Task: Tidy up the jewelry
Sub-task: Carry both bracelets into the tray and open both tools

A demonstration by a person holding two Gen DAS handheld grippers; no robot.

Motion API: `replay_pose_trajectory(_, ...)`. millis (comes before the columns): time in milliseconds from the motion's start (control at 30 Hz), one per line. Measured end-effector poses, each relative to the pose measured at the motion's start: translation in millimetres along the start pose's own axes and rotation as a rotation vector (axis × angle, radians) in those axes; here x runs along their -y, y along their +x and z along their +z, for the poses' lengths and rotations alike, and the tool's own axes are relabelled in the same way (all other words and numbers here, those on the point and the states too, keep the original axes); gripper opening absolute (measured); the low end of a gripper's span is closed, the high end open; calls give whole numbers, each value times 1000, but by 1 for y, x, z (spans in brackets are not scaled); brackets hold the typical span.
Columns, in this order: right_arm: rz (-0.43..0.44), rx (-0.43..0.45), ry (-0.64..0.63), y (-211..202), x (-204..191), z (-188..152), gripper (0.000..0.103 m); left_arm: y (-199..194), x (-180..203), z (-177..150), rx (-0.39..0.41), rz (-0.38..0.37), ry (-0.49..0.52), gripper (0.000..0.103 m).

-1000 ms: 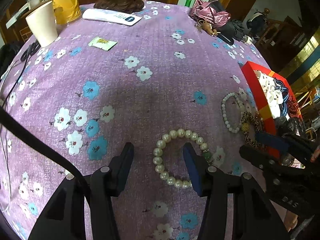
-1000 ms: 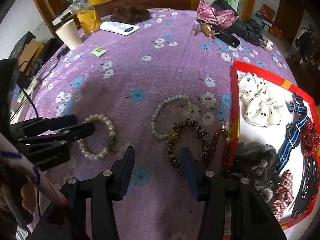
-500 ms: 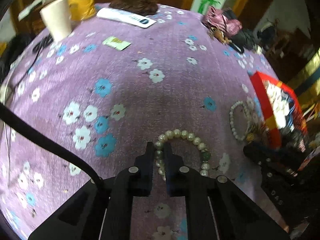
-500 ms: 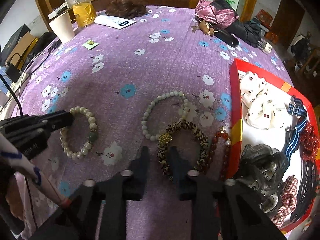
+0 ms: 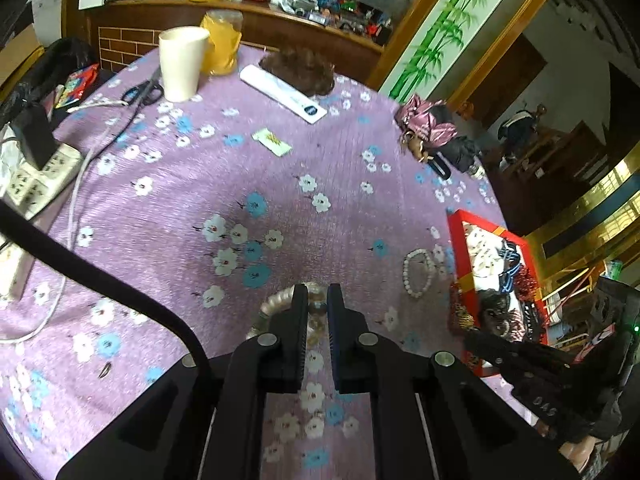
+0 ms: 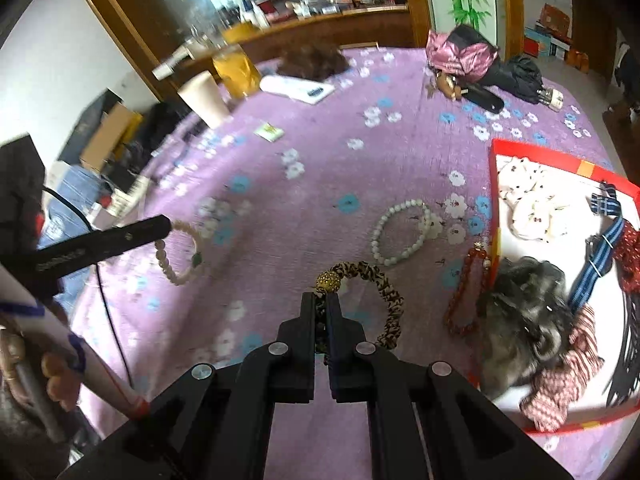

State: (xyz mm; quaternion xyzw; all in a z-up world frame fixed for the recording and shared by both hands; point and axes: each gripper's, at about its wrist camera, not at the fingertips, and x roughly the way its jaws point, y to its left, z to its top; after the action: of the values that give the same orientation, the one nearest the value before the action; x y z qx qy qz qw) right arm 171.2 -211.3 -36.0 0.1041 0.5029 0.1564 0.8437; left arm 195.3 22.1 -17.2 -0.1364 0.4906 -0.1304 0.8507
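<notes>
Your pearl bracelet hangs clear of the purple tabletop, clamped at its rim in the left tool. Your leopard-print bracelet is pinched just below its gold bead by the right tool. Both look held by one edge for carrying toward the red box, near on the right.

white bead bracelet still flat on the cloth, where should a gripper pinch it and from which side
Pinch the white bead bracelet across one strand of its loop, coming from above with one finger inside the ring and one outside. It lies flat and open on the purple cloth; the side away from the red tray looks clearest.
</notes>
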Motion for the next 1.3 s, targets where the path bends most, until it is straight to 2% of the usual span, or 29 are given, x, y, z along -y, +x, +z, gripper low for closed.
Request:
replay_pose_trajectory(333, 34, 75, 76, -58, 18, -23, 5, -35, 29, -9, 35, -38, 69, 9)
replay_pose_trajectory(667, -36, 137, 195, -111, 79, -56, 5, -41, 98, -15, 16, -123, 172, 9)
replay_pose_trajectory(1000, -92, 161, 269, -139, 135, -72, 5, -14, 204, -9, -54, -242, 329, 9)
replay_pose_trajectory(1200, -123, 148, 250, -137, 155, -68, 5, 21, 267, -3, -89, -256, 401, 9)
replay_pose_trajectory(1300, -146, 138, 230, -131, 165, -61, 5, 44, 294, 3, -105, -238, 430, 9)
